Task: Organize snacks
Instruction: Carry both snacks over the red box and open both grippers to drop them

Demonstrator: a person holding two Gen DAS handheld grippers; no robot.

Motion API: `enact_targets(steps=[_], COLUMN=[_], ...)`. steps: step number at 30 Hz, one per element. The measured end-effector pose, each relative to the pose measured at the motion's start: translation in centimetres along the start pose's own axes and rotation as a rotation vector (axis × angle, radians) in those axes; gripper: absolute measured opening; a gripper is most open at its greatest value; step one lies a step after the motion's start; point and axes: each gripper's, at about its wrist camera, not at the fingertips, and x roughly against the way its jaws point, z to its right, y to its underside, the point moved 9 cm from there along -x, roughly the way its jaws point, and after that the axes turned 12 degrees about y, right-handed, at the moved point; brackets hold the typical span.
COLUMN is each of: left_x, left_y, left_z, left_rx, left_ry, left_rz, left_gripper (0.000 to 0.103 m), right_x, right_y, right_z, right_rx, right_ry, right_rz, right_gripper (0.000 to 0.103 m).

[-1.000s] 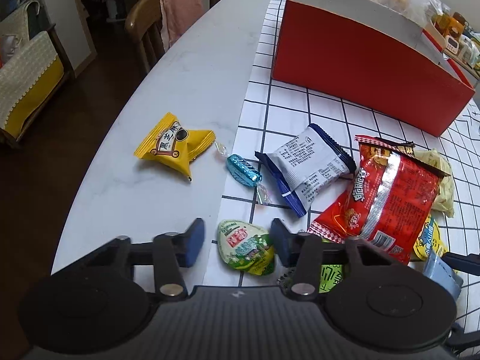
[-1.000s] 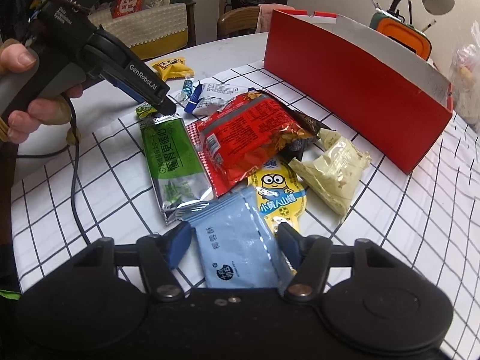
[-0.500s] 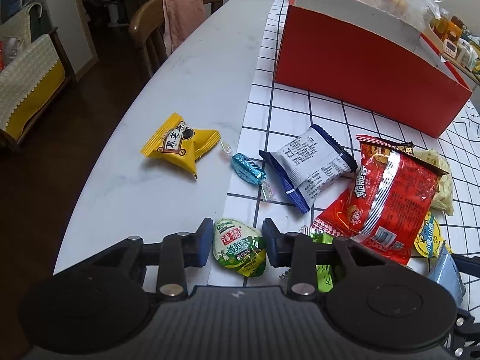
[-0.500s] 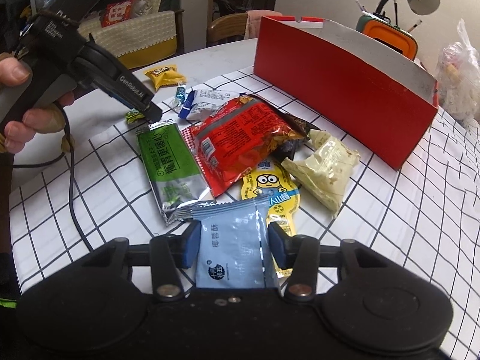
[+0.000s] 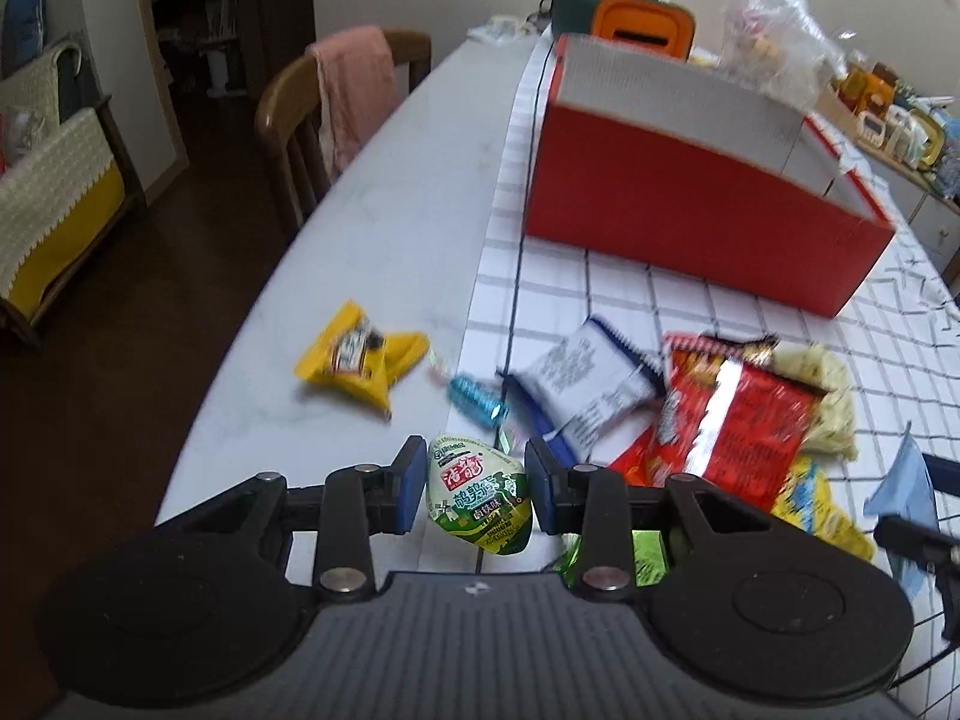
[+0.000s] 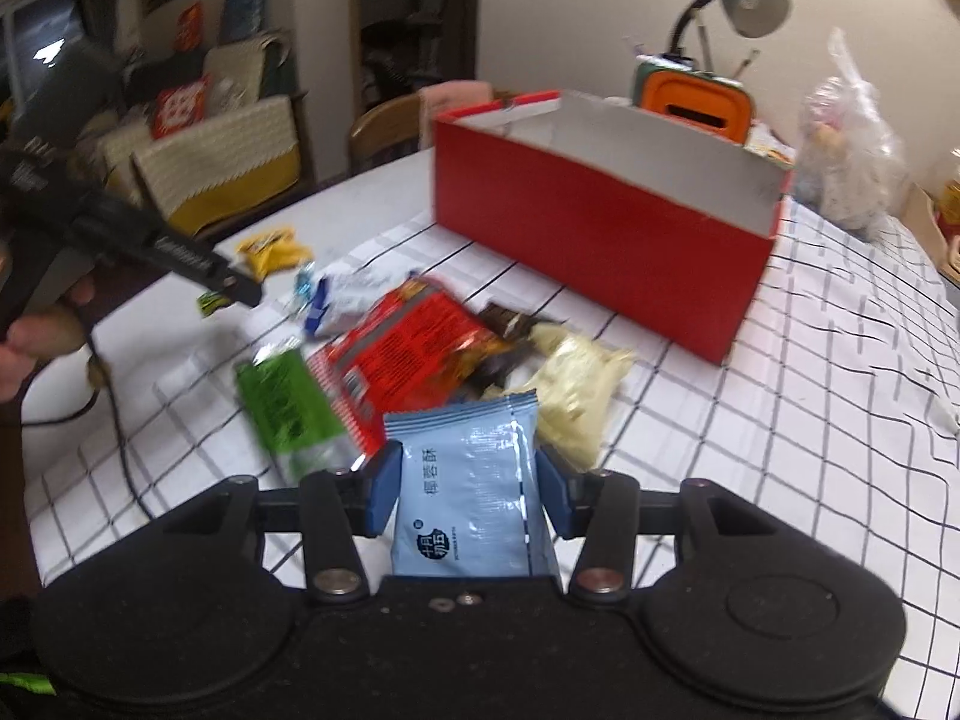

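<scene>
Left tongs [image 5: 475,483]: we pinch the green snack pouch [image 5: 480,493] above the table edge.
Right tongs [image 6: 470,495]: we clamp the blue packet [image 6: 471,492], lifted over the snack pile [image 6: 420,348].
Red box [image 6: 600,252]: open, beyond the pile, nothing between.

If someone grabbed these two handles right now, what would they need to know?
Left gripper: shut on a small green-and-white packet, lifted off the table.
Right gripper: shut on a blue packet, also lifted.
Red box: open, behind the pile; no snacks visible inside.
Left to do: drop both in, then the red bag, green packet, yellow packet and the others.
</scene>
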Motion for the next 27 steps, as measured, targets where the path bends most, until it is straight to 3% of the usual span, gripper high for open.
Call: enact_targets(steps=[14, 27], left_x=[4.1, 1.6], left_y=[-7.5, -15.1], left_z=[5.2, 8.9], left_rx=[-0.143, -0.191], left_ry=[0.014, -0.008], left_rz=[0.189, 0.323], left_gripper=[0.035, 0.035], right_x=[2.1, -0.6], right_y=[-7.2, -13.7], right_z=[5.1, 9.1], right_rx=[-0.12, -0.187], right_ry=[0.092, 0.162], right_rz=[0.16, 0.219], right_gripper=[0.047, 0.047])
